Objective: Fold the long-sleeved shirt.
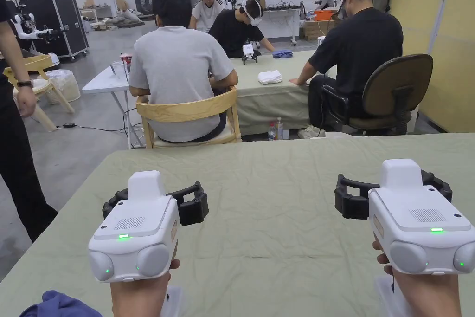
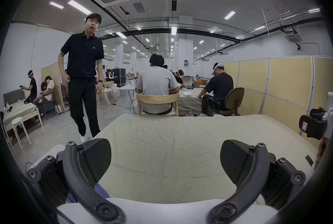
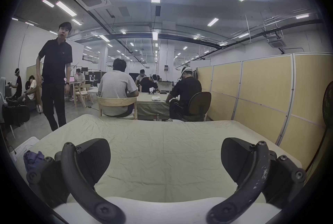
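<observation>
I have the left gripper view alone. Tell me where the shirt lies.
Observer: The blue shirt lies bunched at the near left corner of the table, to the left of the left gripper and nearer the person.
Operator: Report the right gripper's jaws.
Observer: The right gripper has its jaws wide apart with nothing between them, over bare tablecloth.
</observation>
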`<state>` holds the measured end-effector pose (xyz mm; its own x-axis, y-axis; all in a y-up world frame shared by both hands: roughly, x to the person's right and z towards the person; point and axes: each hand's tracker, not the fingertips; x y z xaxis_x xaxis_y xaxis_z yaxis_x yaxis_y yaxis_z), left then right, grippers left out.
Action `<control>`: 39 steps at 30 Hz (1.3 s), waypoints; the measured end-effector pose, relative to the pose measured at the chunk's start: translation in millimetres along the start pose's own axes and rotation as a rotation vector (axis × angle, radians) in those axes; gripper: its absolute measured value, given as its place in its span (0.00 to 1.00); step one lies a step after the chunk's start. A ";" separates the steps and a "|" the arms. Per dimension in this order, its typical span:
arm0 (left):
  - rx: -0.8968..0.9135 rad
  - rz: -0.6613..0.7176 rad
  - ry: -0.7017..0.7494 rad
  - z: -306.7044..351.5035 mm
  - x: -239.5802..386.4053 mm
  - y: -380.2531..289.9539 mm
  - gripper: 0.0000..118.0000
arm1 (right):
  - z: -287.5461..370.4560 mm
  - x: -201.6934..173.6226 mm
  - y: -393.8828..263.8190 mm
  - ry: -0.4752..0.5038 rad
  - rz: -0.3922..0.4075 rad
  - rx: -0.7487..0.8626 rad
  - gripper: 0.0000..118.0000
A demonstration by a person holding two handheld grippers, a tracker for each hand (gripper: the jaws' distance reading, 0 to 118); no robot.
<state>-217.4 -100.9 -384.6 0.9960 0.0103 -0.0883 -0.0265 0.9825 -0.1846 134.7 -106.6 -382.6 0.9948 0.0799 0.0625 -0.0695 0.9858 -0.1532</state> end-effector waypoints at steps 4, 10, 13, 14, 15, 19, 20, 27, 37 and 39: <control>0.001 -0.002 0.004 0.2 -1.0 0.5 1.00 | 0.0 -0.3 0.2 0.002 0.000 0.001 1.00; 0.003 0.005 0.003 -0.3 -3.1 1.1 1.00 | -0.3 1.7 0.1 -0.002 -0.007 0.002 1.00; 0.001 0.001 0.003 -0.5 -2.3 0.7 1.00 | 0.0 2.0 -0.3 -0.002 -0.007 0.002 1.00; 0.000 0.001 0.001 -0.6 -2.2 0.7 1.00 | 0.1 2.0 -0.3 -0.002 -0.005 0.001 1.00; -0.001 0.002 0.001 -0.3 -1.8 0.8 1.00 | 0.1 1.7 -0.4 -0.002 -0.004 0.001 1.00; 0.001 0.002 -0.002 -0.3 -0.8 1.4 1.00 | -0.6 0.5 -0.7 0.001 0.000 0.002 1.00; 0.000 0.001 -0.003 -0.5 -0.6 1.5 1.00 | -0.7 0.2 -0.6 0.002 0.000 0.002 1.00; 0.000 0.000 -0.005 -0.6 -0.1 1.6 1.00 | -0.9 -0.9 -0.9 0.008 0.005 0.001 1.00; 0.000 -0.002 -0.009 -0.9 1.4 1.6 1.00 | -1.7 -1.0 -1.9 0.009 0.009 -0.003 1.00; 0.000 -0.007 -0.007 -1.0 1.7 1.4 1.00 | -1.5 -1.3 -1.6 0.009 0.011 -0.003 1.00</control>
<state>-215.8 -99.7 -385.9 0.9968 0.0044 -0.0797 -0.0192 0.9825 -0.1853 133.7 -108.5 -383.9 0.9947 0.0889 0.0517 -0.0798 0.9844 -0.1571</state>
